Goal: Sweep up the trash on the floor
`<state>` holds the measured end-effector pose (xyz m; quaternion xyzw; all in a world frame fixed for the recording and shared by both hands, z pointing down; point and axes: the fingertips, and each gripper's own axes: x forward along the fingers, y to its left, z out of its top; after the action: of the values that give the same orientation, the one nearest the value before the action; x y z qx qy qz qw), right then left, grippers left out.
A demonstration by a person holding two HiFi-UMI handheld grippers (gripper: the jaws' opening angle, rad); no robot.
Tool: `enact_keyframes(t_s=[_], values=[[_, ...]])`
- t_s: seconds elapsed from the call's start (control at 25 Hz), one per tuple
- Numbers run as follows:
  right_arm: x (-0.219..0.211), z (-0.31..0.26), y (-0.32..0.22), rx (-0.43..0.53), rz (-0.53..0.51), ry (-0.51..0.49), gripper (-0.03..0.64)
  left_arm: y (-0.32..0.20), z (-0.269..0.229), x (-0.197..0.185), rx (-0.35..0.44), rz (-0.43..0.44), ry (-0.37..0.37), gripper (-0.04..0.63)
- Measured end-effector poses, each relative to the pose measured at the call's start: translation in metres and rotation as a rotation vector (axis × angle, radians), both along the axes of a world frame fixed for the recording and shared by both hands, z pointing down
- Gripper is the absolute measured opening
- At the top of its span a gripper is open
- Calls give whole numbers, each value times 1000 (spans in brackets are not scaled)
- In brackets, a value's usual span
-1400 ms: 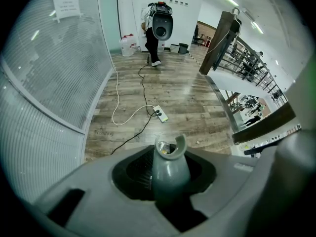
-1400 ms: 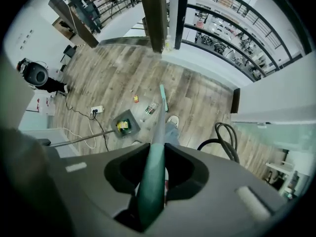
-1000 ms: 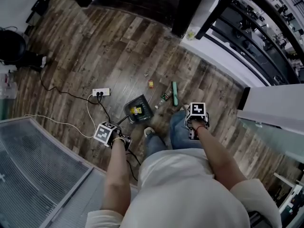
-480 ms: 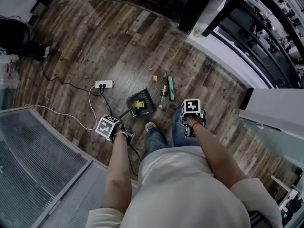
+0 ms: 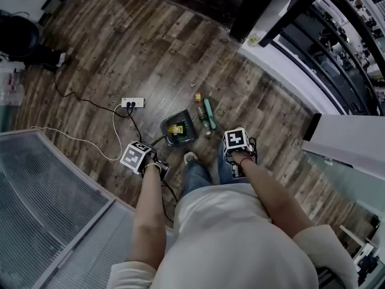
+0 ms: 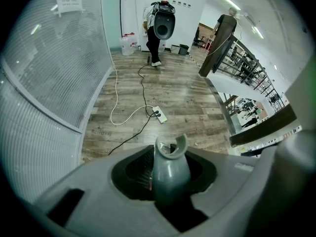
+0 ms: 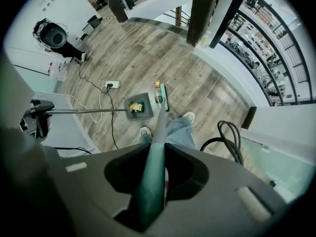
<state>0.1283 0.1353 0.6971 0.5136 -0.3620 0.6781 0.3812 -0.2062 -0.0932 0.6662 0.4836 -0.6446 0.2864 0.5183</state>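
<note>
Fingers of the left gripper [image 6: 170, 177] pinch the dustpan handle [image 6: 169, 164]; the right gripper [image 7: 150, 181] has its own clamped on the broom handle [image 7: 157, 147]. Loose trash [image 5: 203, 118] lies just beside the dustpan [image 5: 187, 135], between it and the broom head [image 5: 209, 113], whose long axis runs alongside it, so the sweep likely goes toward the dustpan.

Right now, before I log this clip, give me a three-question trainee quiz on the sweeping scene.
1. True or false: the left gripper is empty.
2. What lies in the dustpan? A nothing; B a yellow wrapper; C a cup.
3. Fill in: the right gripper is shut on the ____ handle.

Key
1. False: it is shut on the dustpan handle.
2. B.
3. Broom: the teal broom handle runs down to the floor.
</note>
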Motion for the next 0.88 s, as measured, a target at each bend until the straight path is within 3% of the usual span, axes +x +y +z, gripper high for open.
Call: enact_keyframes(t_s=[0.32, 0.68, 0.88], values=[[-24, -5, 0, 4, -31, -62, 95, 2, 0, 1, 3, -2, 10, 115], [-46, -12, 1, -3, -219, -61, 95, 1, -2, 4, 6, -2, 16, 118], [-65, -16, -3, 17, -204, -114, 95, 1, 0, 5, 8, 1, 21, 120]])
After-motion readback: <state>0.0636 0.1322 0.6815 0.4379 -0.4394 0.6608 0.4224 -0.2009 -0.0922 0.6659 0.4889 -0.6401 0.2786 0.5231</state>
